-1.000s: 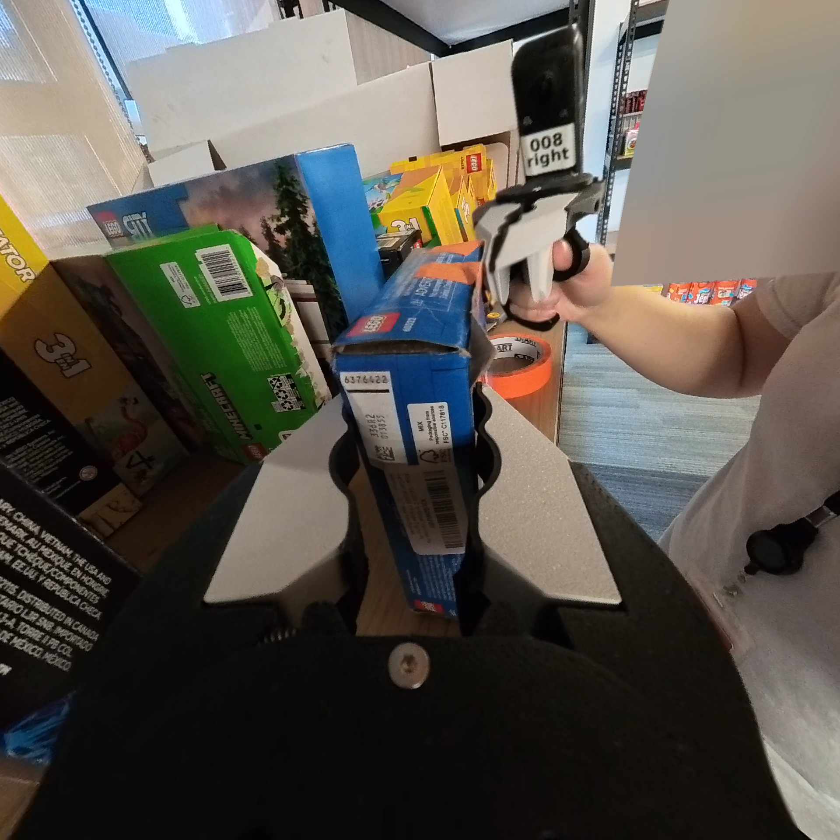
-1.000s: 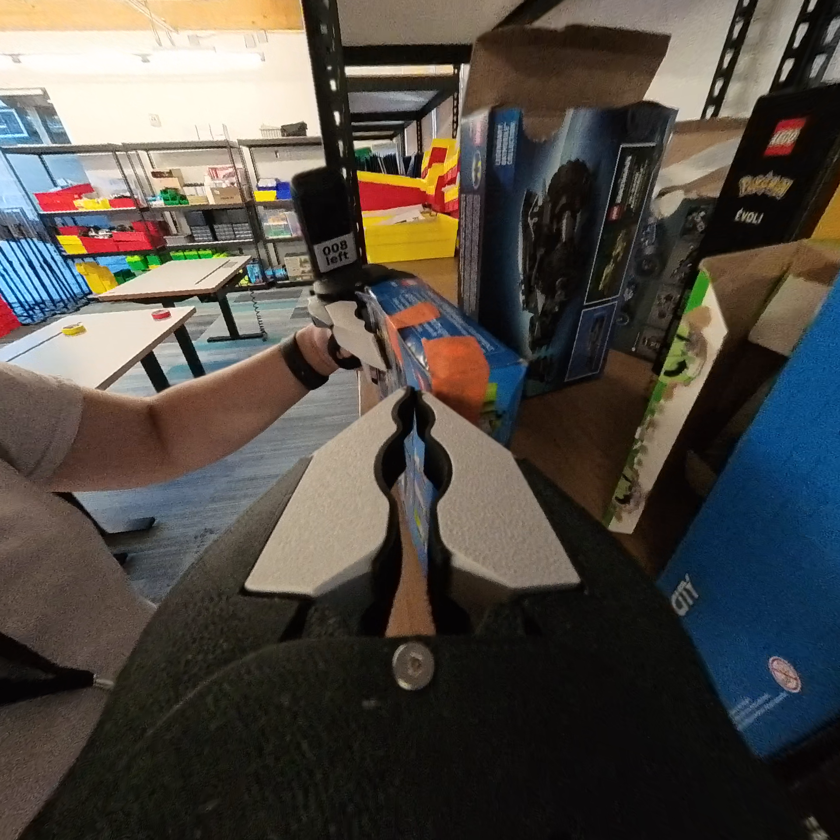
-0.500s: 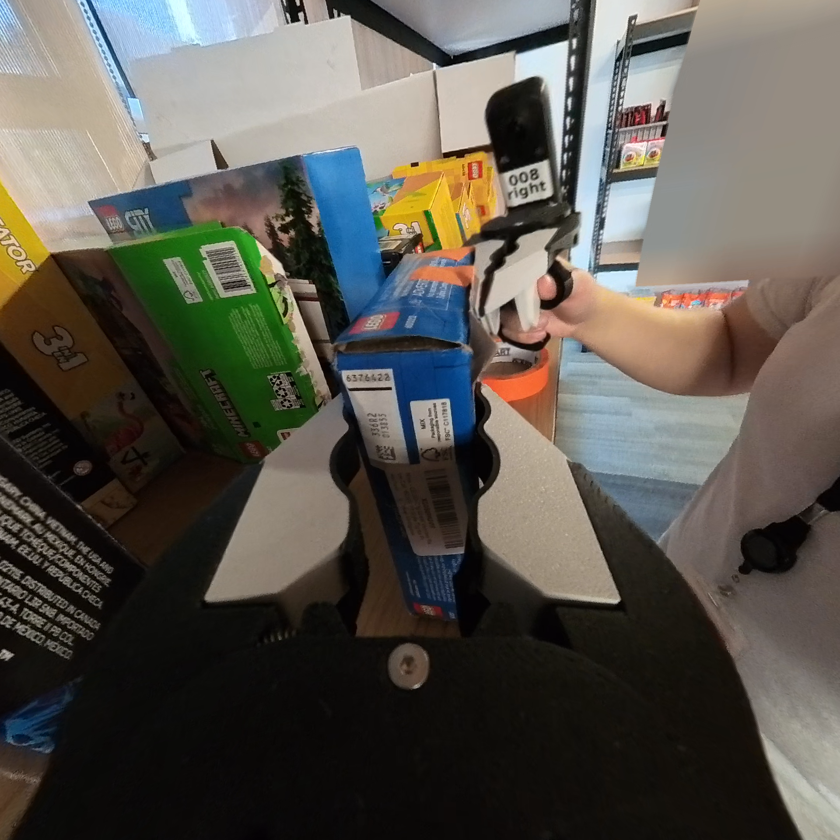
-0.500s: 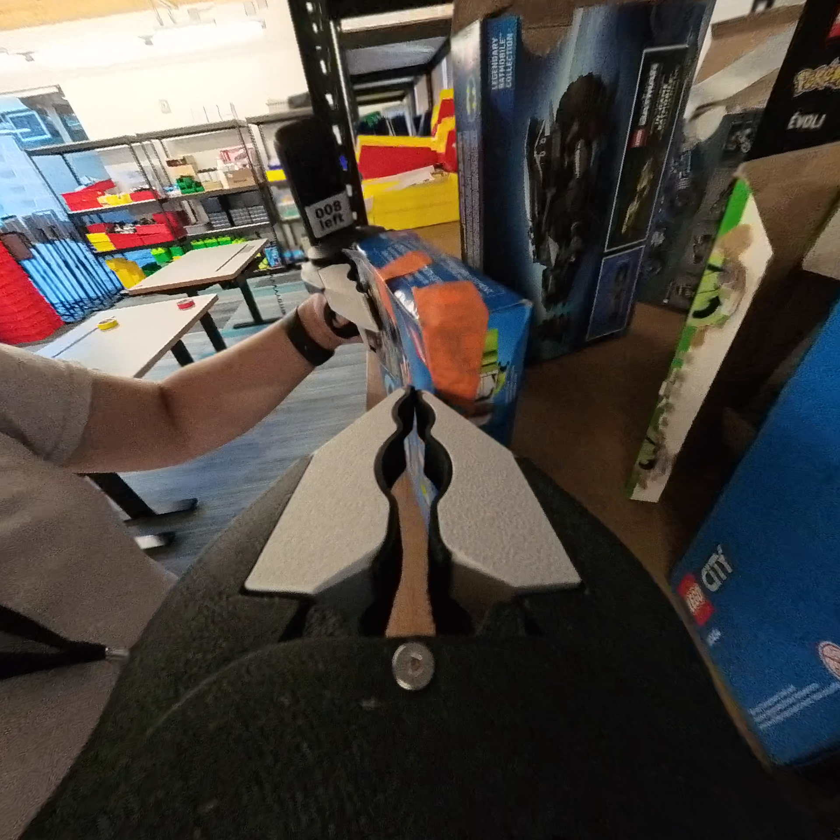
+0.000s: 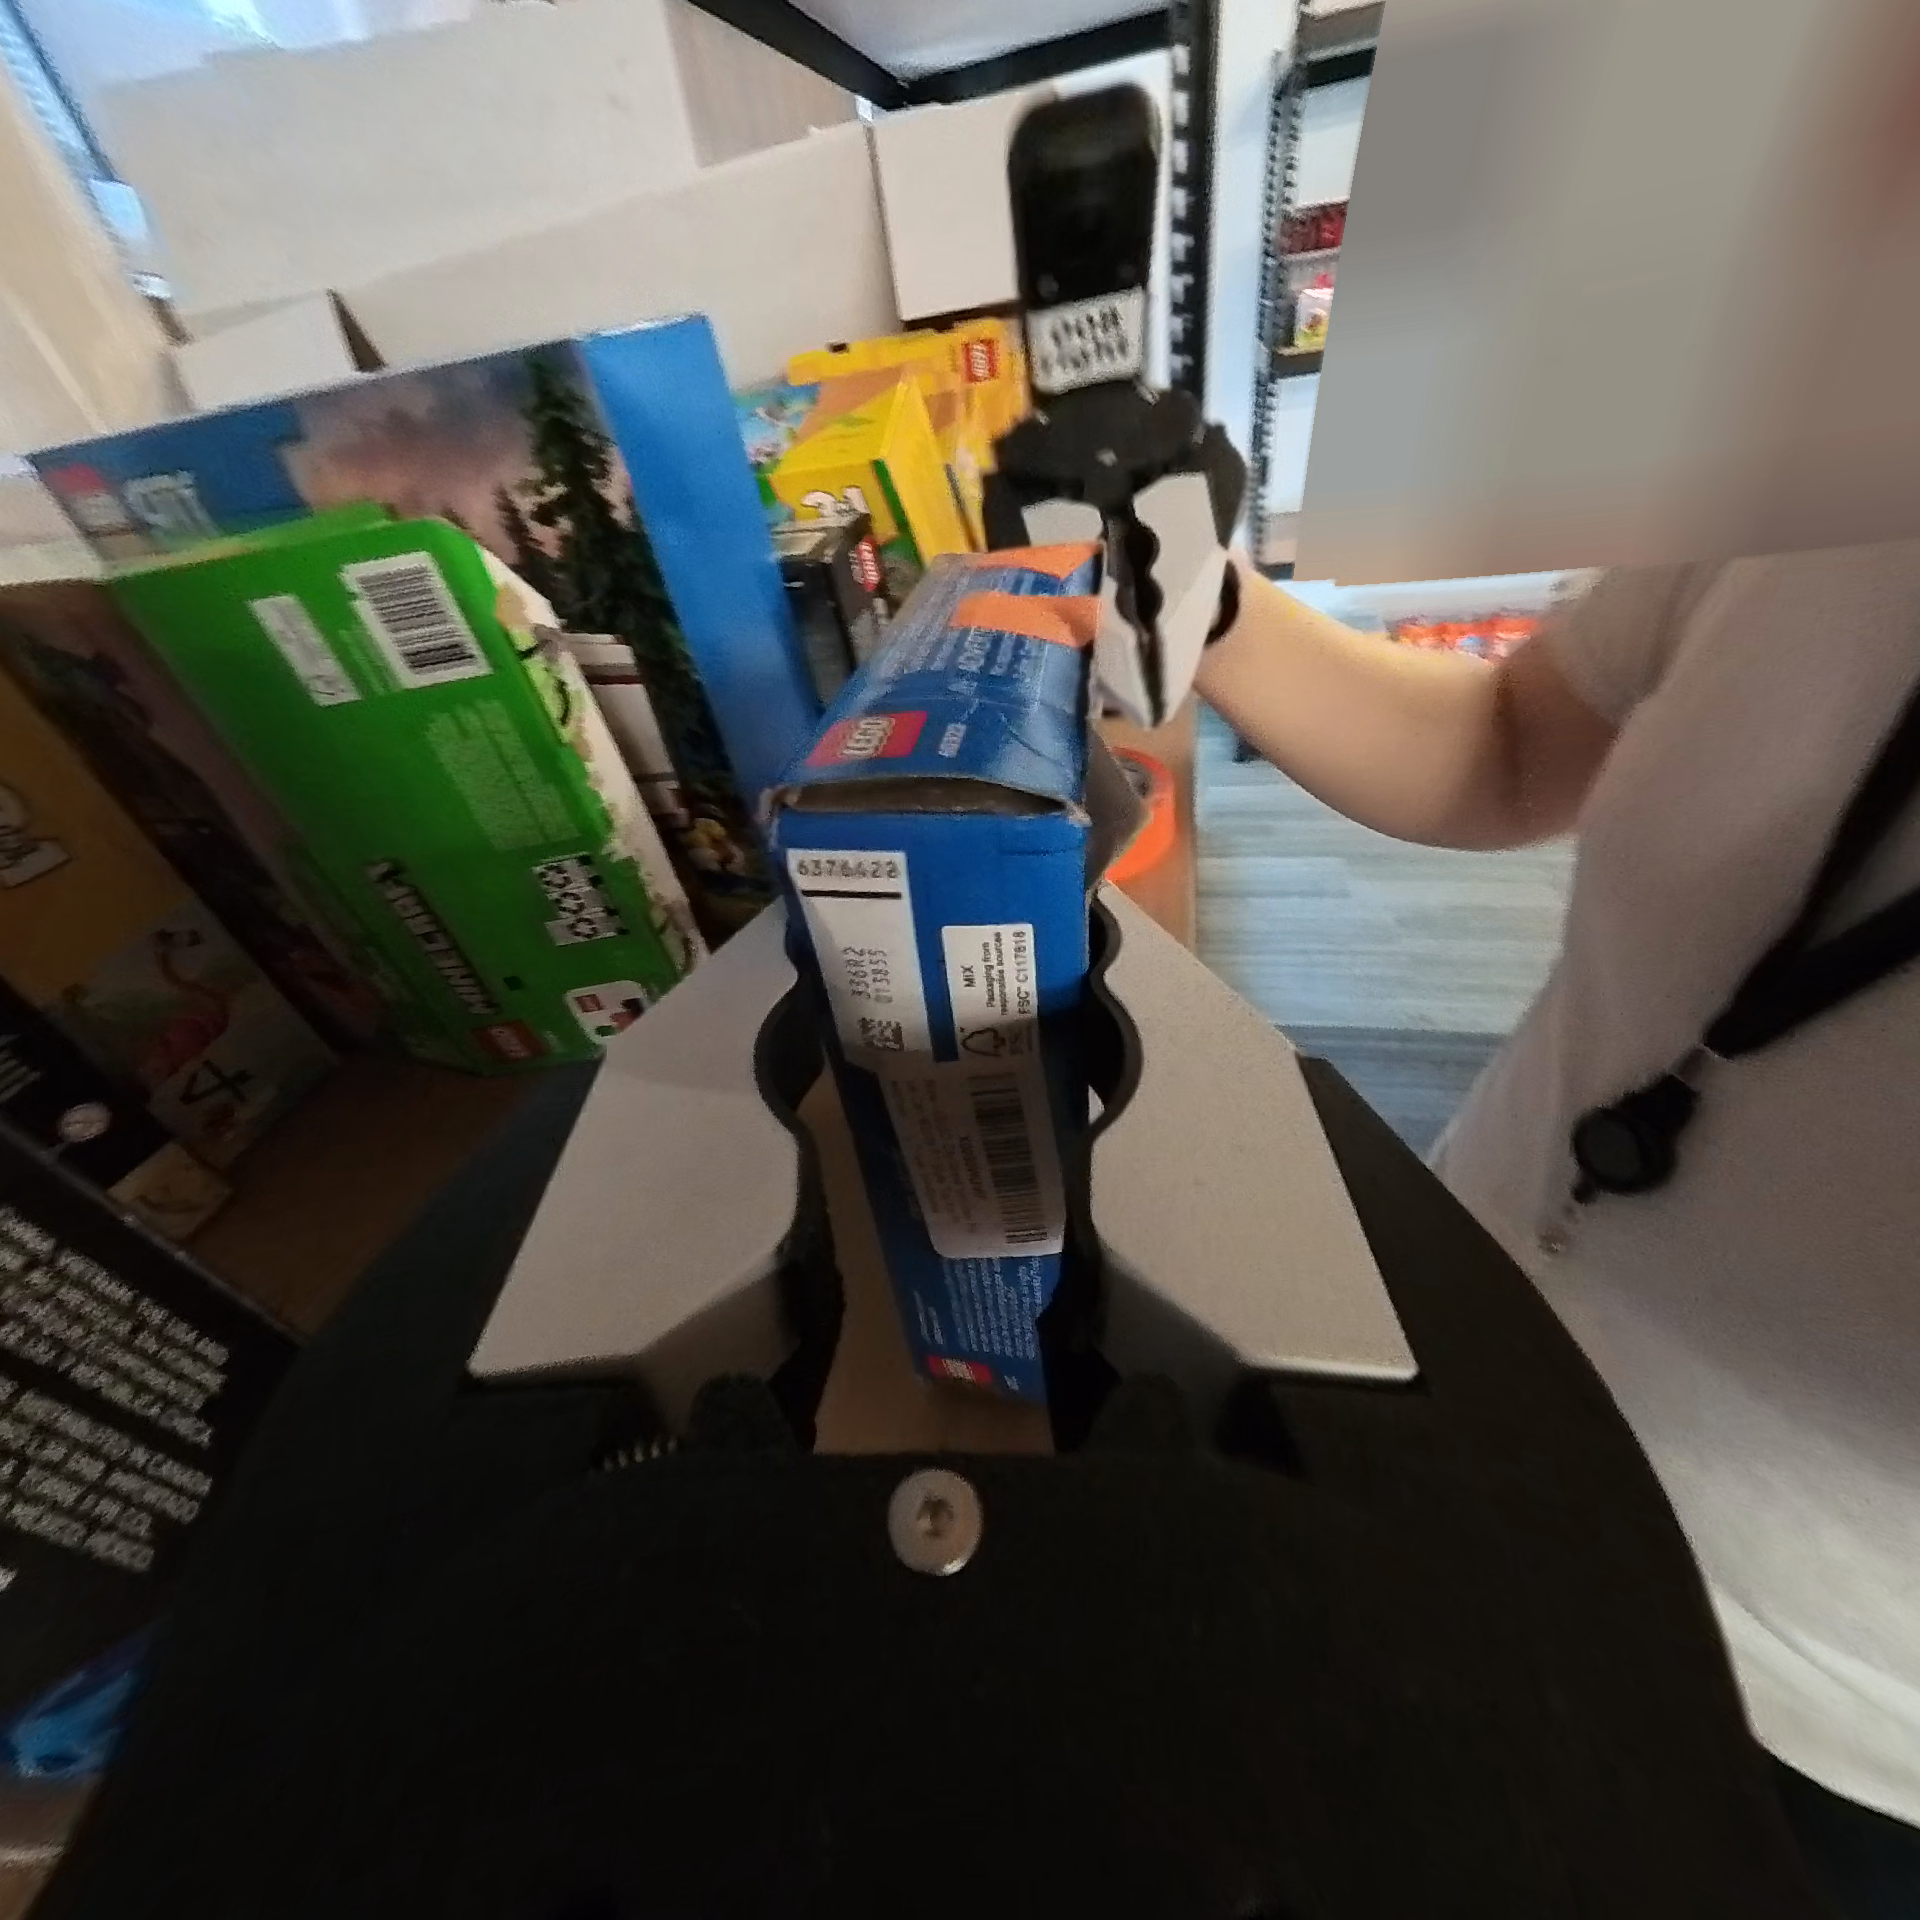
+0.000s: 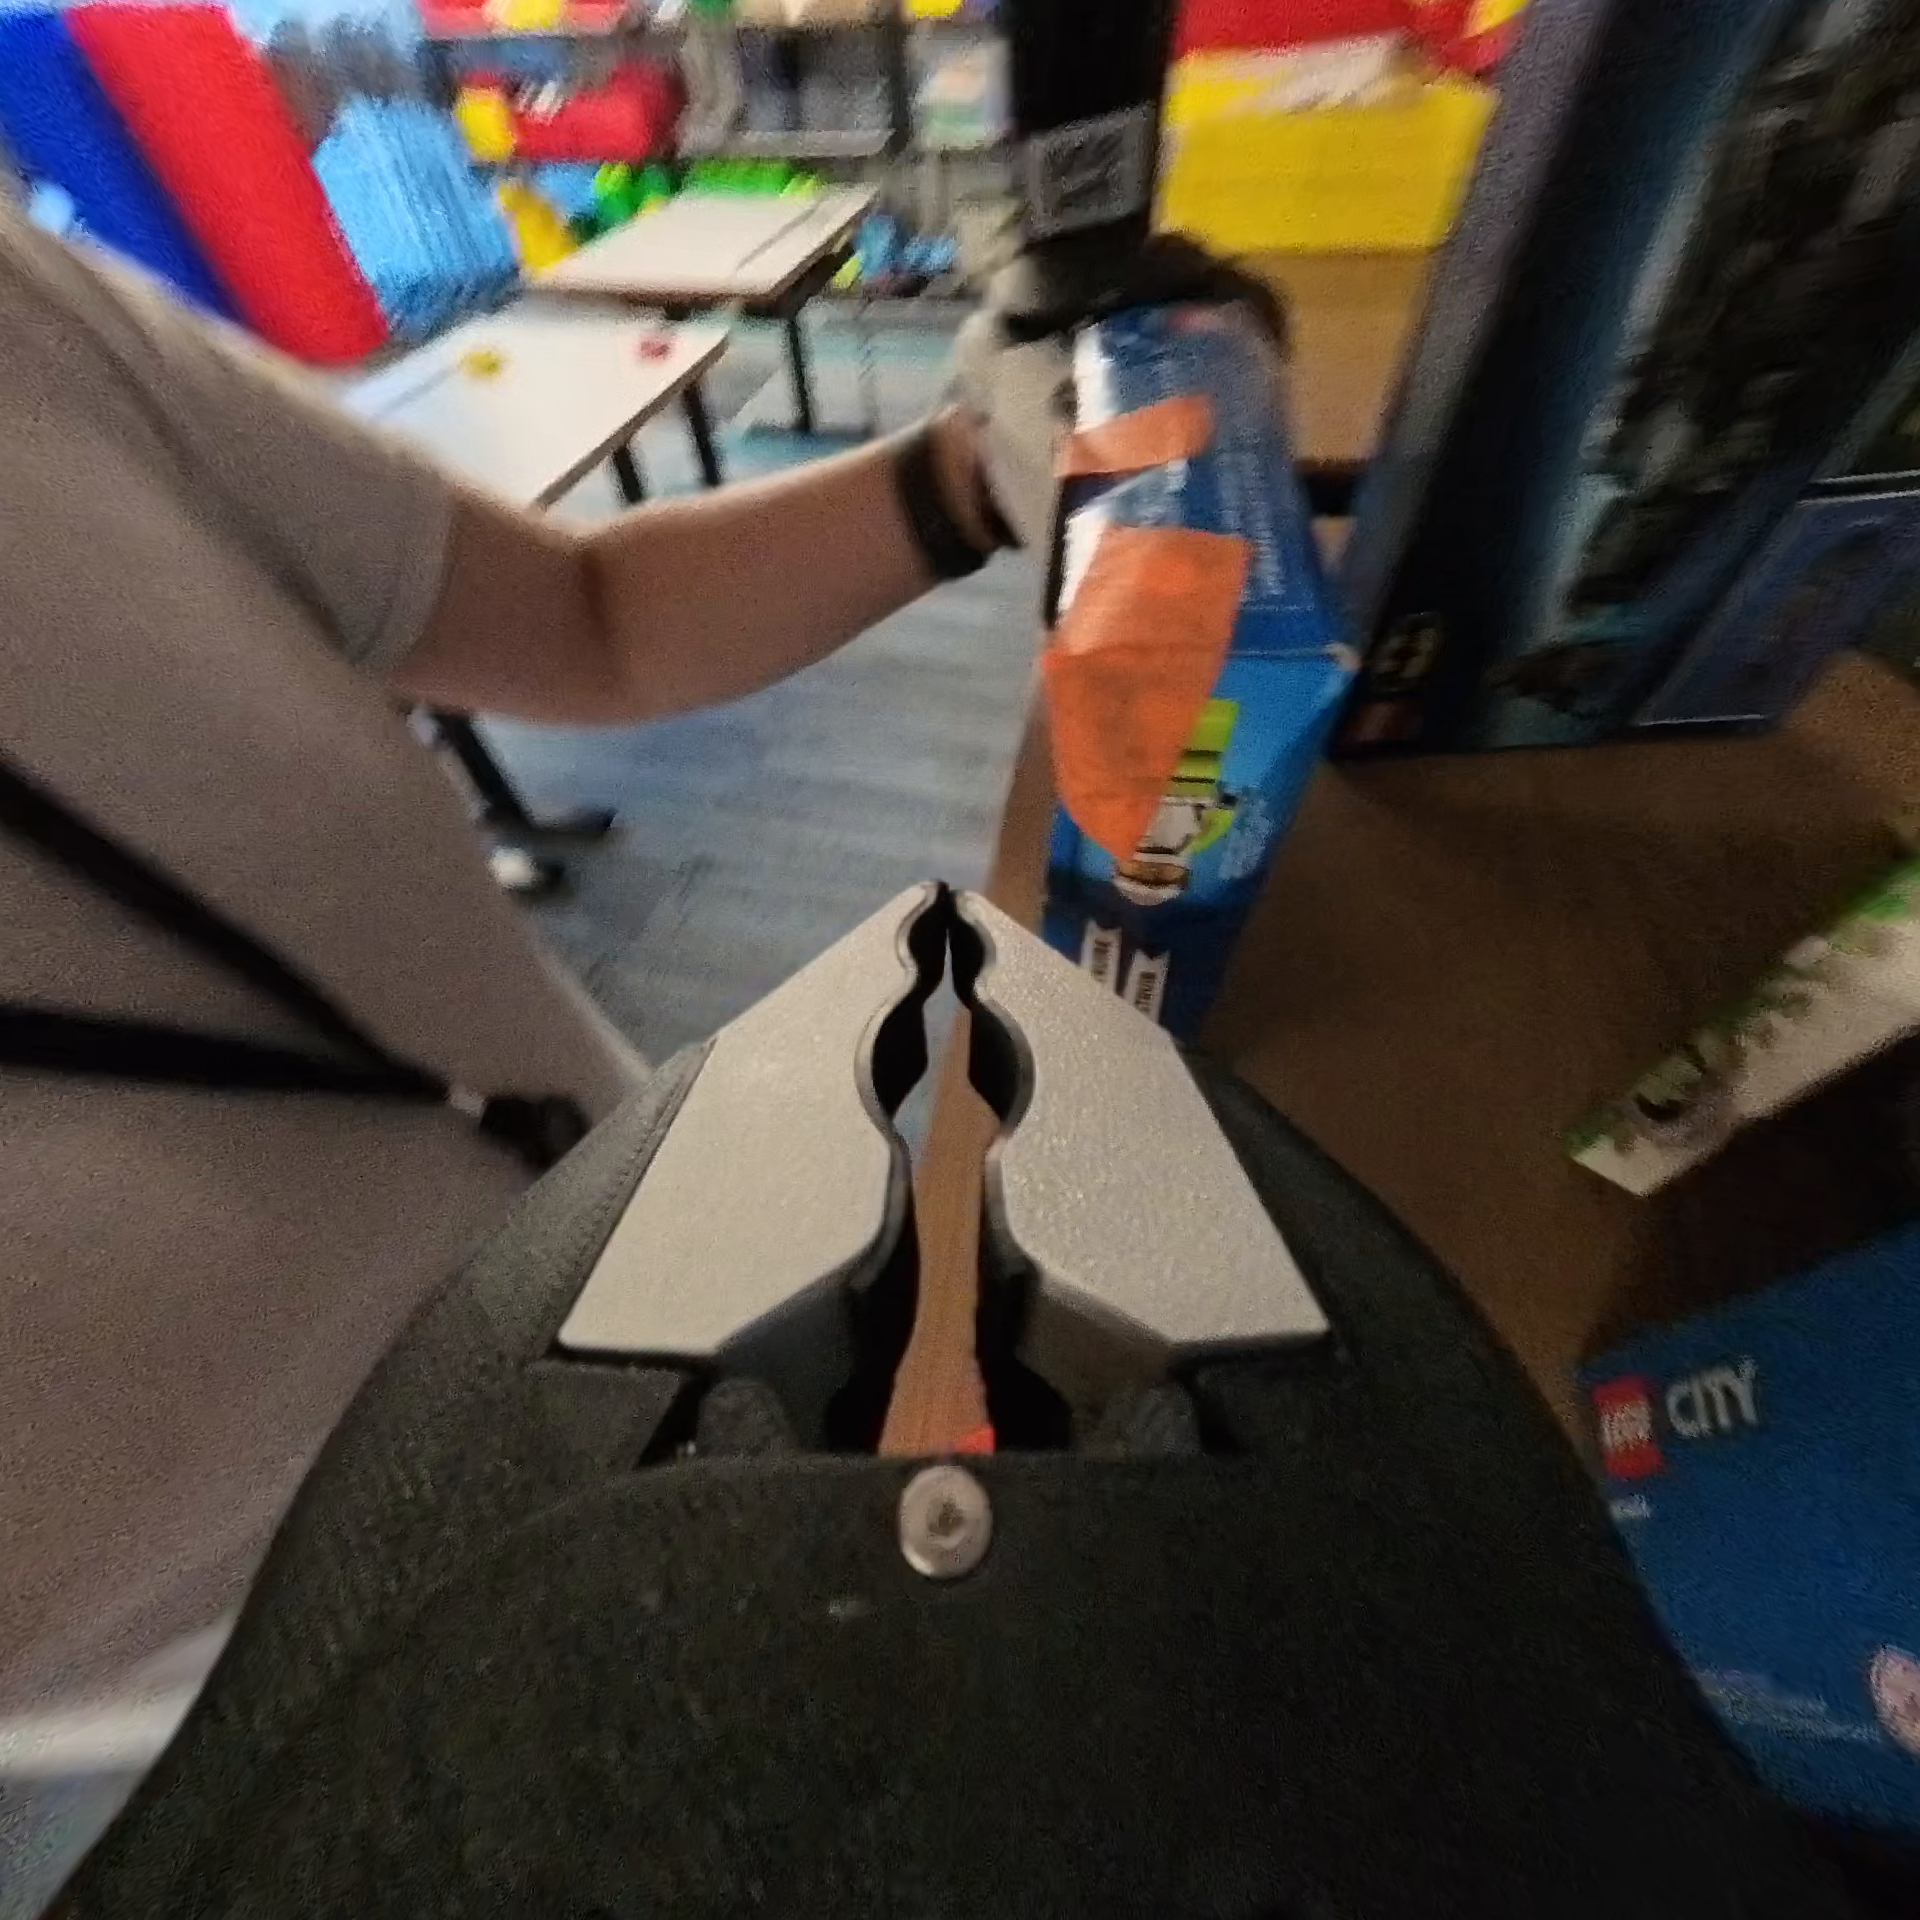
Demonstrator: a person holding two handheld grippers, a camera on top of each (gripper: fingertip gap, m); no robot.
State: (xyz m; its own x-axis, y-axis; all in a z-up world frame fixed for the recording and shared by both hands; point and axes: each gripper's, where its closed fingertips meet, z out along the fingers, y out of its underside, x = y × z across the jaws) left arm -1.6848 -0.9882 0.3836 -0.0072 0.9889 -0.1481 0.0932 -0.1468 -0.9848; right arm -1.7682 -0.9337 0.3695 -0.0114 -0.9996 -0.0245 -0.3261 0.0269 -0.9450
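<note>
Left gripper (image 5: 940, 997) jaws clamped on blue toy box (image 5: 935, 966) above brown surface (image 6: 1475, 935); right gripper (image 6: 948, 914) jaws pressed together, apparently empty. Blurred shelving, tables (image 6: 582, 384) behind.

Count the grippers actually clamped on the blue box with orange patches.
1. The left gripper is clamped on the blue box at the end nearest its camera. The right gripper is shut on nothing, just beside the box's far end.
</note>
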